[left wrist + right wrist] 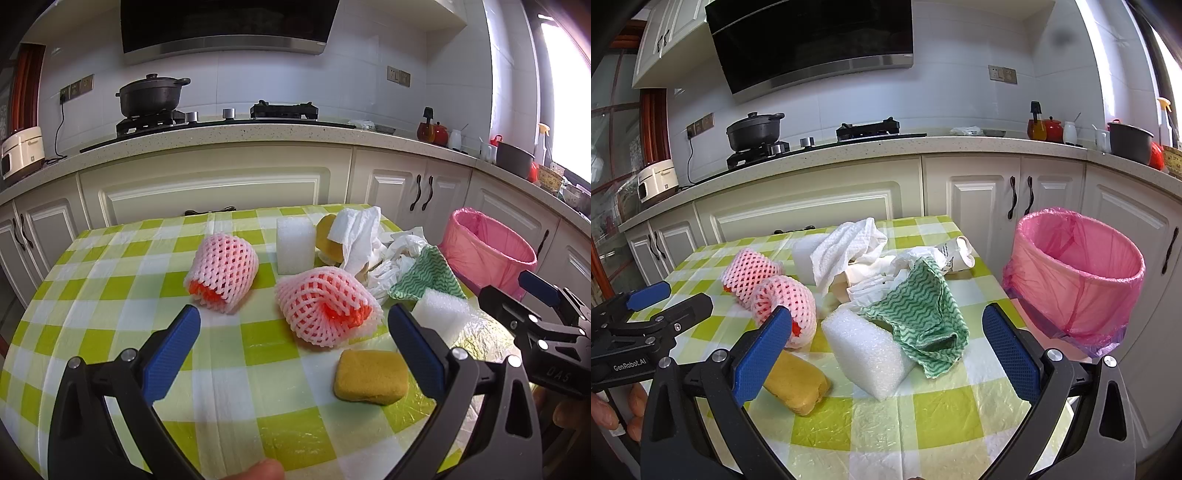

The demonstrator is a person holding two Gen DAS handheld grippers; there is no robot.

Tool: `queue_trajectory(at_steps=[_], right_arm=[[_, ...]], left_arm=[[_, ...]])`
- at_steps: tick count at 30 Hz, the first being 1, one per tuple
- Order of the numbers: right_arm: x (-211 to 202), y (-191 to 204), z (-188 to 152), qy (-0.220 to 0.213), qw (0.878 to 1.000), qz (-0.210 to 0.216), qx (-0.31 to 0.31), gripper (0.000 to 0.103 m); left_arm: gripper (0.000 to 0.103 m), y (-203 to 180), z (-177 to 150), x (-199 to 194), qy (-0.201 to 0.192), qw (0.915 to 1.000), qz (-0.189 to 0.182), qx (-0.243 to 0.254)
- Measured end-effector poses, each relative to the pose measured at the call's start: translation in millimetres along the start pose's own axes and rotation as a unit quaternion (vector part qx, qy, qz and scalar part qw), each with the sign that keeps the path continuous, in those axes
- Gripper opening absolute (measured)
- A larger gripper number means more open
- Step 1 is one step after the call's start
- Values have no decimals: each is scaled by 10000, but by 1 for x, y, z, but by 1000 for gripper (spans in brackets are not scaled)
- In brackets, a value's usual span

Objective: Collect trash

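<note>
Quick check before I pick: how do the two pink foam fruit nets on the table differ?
The far net keeps a rolled tube shape with its orange-lined opening toward the camera's lower left; the near net is squashed and twisted, orange showing in its middle. The far net lies alone on the tablecloth; the near net sits beside the yellow sponge. Both are pink mesh with orange lining.
</note>
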State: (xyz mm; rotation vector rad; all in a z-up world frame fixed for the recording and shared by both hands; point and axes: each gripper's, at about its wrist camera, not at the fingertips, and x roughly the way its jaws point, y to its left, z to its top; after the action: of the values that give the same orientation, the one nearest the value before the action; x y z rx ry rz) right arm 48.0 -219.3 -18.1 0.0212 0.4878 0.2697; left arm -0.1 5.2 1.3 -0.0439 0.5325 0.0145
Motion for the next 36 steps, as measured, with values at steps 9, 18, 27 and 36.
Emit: queue_trajectory(at_steps=[9, 18, 27, 36], right_arm=[[-1, 1, 0, -8, 10000, 12, 2, 97], [0, 2, 1, -9, 10000, 8, -7, 97], [-5, 2, 2, -12, 10000, -5, -7, 97], [-3, 3, 0, -43, 10000, -4, -20, 97]], left_arm=[[98, 2, -3, -1, -3, 10000, -1, -10], [98, 0, -4, 0, 10, 10000, 1, -20], [98, -1, -4, 0, 6, 10000, 1, -23], [98, -1, -4, 1, -11, 10000, 13, -30]])
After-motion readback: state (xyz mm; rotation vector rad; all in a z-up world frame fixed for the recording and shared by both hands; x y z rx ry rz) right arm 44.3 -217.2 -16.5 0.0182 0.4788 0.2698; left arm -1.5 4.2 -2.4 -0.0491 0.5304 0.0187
